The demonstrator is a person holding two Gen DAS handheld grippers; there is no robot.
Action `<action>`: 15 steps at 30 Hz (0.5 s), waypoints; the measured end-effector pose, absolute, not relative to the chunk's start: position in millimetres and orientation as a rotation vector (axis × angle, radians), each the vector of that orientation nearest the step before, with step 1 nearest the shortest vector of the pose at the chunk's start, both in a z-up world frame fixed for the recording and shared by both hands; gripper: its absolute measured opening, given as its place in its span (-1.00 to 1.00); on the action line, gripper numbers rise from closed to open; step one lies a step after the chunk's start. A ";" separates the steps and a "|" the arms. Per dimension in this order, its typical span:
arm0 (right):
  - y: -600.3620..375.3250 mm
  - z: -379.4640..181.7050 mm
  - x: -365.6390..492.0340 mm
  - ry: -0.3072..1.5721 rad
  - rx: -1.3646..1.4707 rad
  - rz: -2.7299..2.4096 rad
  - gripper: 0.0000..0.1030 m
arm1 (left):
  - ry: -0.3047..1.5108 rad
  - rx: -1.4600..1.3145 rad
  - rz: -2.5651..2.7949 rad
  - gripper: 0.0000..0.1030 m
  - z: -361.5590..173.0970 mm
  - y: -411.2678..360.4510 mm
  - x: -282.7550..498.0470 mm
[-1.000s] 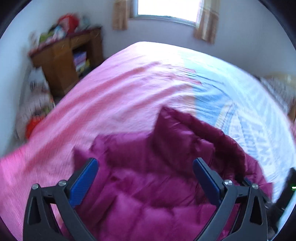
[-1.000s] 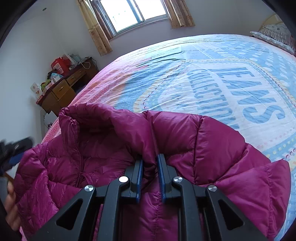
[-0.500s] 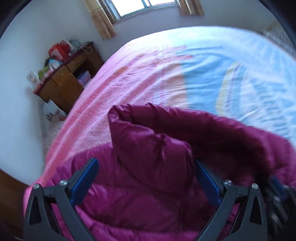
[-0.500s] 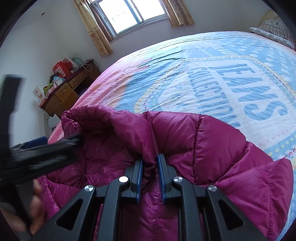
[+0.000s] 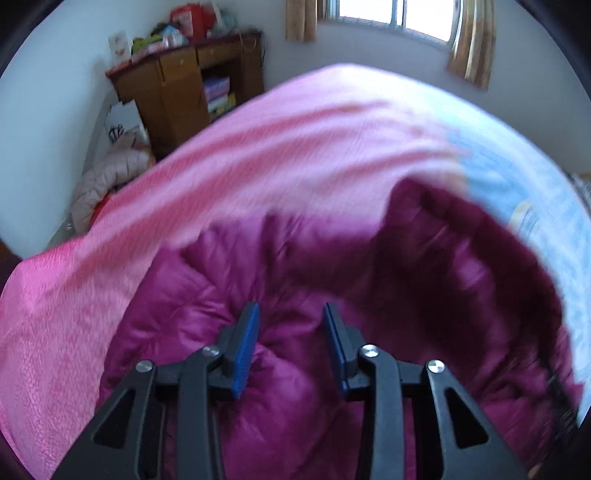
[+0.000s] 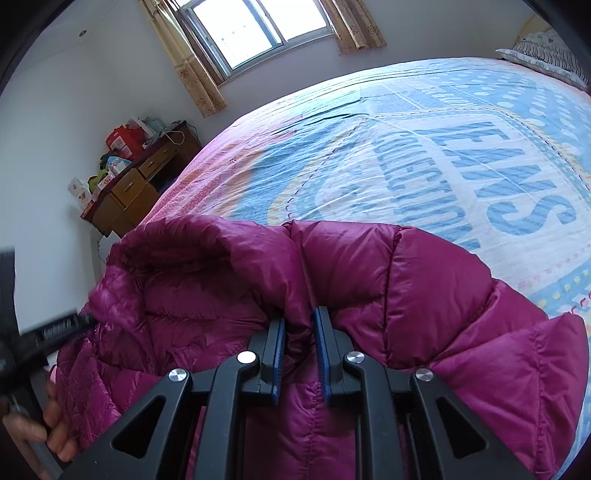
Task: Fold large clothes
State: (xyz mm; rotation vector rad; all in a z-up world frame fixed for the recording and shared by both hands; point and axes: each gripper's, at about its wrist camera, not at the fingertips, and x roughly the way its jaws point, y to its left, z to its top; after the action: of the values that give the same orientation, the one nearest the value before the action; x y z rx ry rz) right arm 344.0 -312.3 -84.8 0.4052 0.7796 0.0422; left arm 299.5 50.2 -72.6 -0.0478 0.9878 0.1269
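The puffy purple quilted jacket (image 6: 369, 295) lies on the bed's pink and blue cover (image 5: 295, 155), at six o'clock. The left claw (image 5: 291, 332) has just been closing around a puffy bump. The right claw (image 6: 299, 339) pinches the collar tight. Now both can lift and fold.

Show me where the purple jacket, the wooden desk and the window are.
purple jacket (image 6: 436, 295): right wrist view, quilted panel.
wooden desk (image 6: 129, 192): right wrist view, drawer front.
window (image 6: 255, 29): right wrist view, glass pane.

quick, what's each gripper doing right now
left gripper: jaws just been closing on a bunch of the jacket, pads pressing on it
right gripper: shut on the jacket's edge
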 end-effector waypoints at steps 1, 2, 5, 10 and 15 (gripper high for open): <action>-311.9 -85.0 343.8 0.780 0.404 0.042 -0.69 | 0.988 -0.039 0.125 -0.26 -74.2 51.5 296.2; -312.1 -85.2 343.9 0.780 0.404 0.042 -0.69 | 0.968 -0.062 0.110 -0.26 -70.4 52.9 295.4; -312.0 -85.2 344.4 0.781 0.402 0.041 -0.69 | 0.913 -0.148 0.064 0.17 -47.1 53.1 294.9; -311.6 -85.3 344.7 0.781 0.401 0.041 -0.69 | 0.838 -0.072 -0.034 0.92 -16.0 4.7 319.2; -311.6 -85.3 344.7 0.781 0.403 0.042 -0.69 | 1.048 0.022 0.004 -0.14 -59.3 -8.2 355.7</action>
State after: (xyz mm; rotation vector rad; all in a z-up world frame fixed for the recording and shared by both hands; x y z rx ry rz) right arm 344.7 -311.6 -85.3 0.4029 0.7809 0.0419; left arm 355.7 -8.2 -59.3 0.0222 1.0475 0.0036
